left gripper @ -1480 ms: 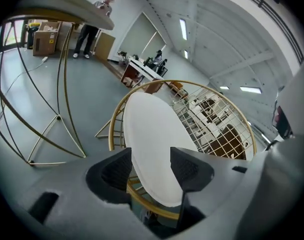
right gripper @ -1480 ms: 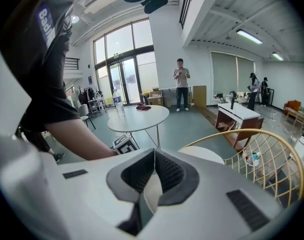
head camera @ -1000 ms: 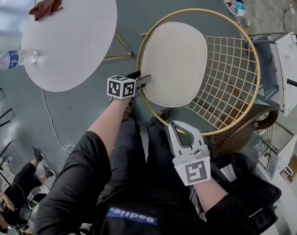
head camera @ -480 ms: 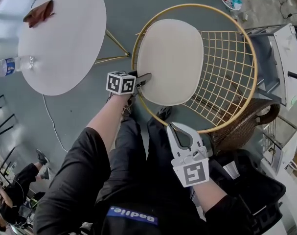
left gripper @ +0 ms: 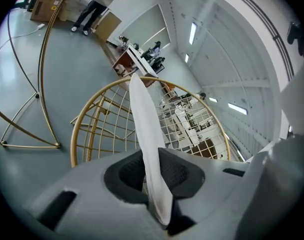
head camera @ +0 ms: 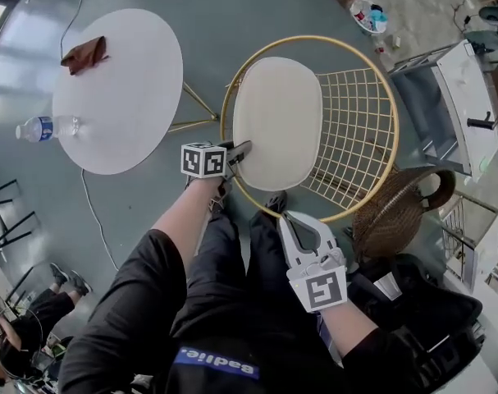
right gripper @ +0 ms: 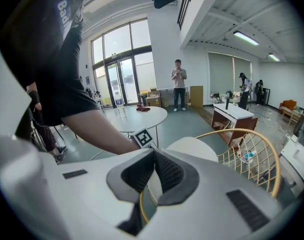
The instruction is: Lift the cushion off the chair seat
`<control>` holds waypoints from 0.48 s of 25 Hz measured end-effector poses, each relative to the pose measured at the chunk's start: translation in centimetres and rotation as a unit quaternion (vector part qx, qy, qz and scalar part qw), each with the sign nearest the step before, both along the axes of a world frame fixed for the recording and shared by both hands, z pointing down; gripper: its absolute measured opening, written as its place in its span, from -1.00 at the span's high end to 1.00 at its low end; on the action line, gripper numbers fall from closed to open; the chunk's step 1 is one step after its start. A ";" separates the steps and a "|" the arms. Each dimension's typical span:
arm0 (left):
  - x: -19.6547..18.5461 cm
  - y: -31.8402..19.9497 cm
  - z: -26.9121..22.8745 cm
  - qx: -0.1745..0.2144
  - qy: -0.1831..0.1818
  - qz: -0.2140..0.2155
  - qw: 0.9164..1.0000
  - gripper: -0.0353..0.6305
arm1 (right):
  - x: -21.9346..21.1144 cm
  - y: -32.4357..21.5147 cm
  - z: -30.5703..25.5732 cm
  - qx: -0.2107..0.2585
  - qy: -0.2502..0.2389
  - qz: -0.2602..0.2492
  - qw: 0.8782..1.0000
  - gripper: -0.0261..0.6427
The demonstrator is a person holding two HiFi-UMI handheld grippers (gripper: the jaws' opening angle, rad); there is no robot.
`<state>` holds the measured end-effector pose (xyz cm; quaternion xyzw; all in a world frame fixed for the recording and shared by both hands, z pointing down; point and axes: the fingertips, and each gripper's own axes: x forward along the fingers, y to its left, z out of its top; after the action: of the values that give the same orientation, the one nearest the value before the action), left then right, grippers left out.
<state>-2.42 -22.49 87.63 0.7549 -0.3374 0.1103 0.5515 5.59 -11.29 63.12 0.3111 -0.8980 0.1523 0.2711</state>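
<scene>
The left gripper (head camera: pixel 242 148) has its jaws closing on the near left edge of the cushion (head camera: pixel 277 121), and its pads (left gripper: pixel 178 171) press the pale fabric from both sides. The cushion lies on the seat inside the gold rim of the chair (head camera: pixel 391 130). Its long axis runs away from the person, from the gripped edge toward the far rim. Whether the near edge has cleared the seat cannot be told. The right gripper (head camera: pixel 284 215) hangs lower, just short of the chair's near rim, with its jaws together and nothing between them. It is apart from the cushion, so the left hand is the nearer and the only one engaged. Judgement: the lift must go upward and toward the person, since the wire backrest (head camera: pixel 355 130) closes off the side to the picture's right. The round table (head camera: pixel 117 89) stands to the left, and one of its legs reaches near the chair rim. A wicker basket (head camera: pixel 400 212) stands just beside the chair on the near right. Room above the seat is open.
</scene>
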 end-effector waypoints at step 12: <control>0.7 2.9 -9.4 0.005 0.030 -0.022 0.999 0.71 | 1.6 0.1 -6.7 0.037 -0.035 0.052 0.997 0.84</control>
<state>-1.69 -19.62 78.23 0.7529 -0.3380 0.0735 0.5599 7.15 -11.24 56.43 0.3615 -0.8947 0.1436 0.2195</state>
